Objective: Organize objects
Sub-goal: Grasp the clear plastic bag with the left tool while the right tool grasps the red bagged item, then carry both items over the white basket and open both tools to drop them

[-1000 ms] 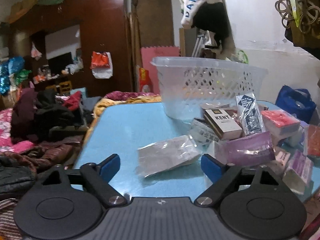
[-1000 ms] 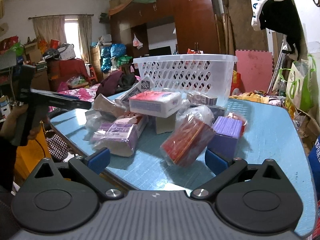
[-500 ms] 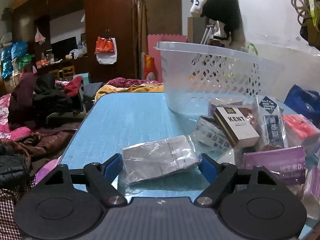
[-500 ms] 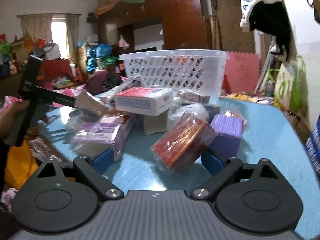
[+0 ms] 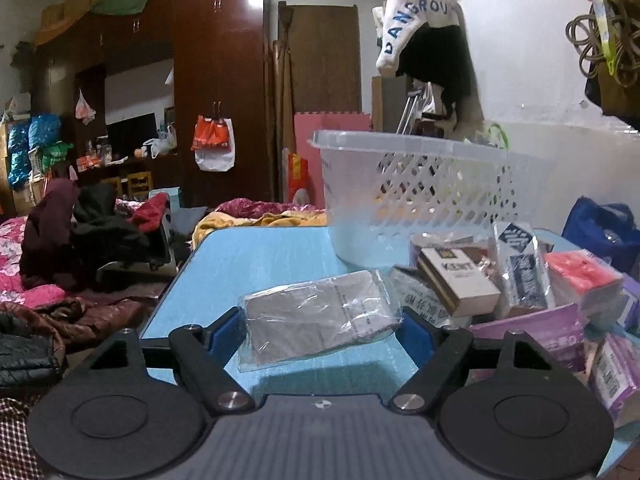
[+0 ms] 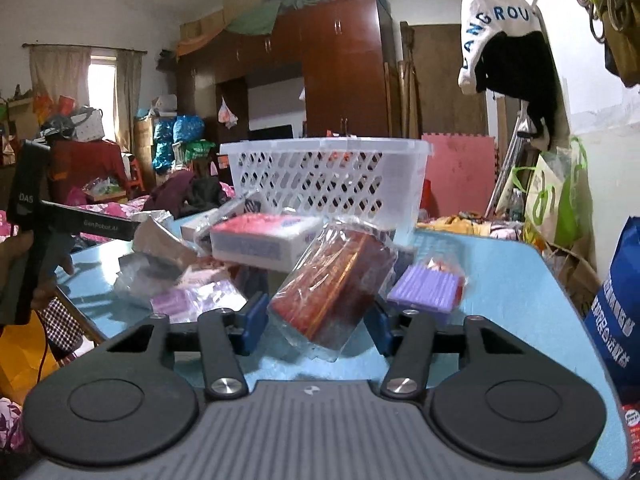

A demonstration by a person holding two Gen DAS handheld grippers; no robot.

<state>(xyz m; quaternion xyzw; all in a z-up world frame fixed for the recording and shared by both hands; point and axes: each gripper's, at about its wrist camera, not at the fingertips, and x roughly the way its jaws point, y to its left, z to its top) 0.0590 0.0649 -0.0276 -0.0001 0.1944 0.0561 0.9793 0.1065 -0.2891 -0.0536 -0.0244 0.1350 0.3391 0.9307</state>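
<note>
The black left gripper with blue pads [image 5: 322, 330] is held level, its jaws closed against a clear-wrapped grey packet [image 5: 316, 316]. The black right gripper [image 6: 316, 322] is clamped on a red plastic-wrapped packet [image 6: 334, 280].

Packets heaped before a basket on the worktop, one packet between each pair of fingers.

In the left wrist view the basket [image 5: 420, 188] stands at the far side of the worktop [image 5: 260, 252], with the heap in front of it and to its right: a boxed carton [image 5: 456, 280] leans on the heap, a pouch [image 5: 520, 268] stands just right of it, and a wrapped flat packet [image 5: 316, 316] lies nearest, between the left gripper [image 5: 320, 332] fingers. In the right wrist view a wrapped tilted packet [image 6: 332, 284] sits between the right gripper [image 6: 316, 322] fingers, a ridged box [image 6: 426, 292] just to its right, a flat box [image 6: 260, 240] behind on the heap, the basket [image 6: 324, 180] beyond.
</note>
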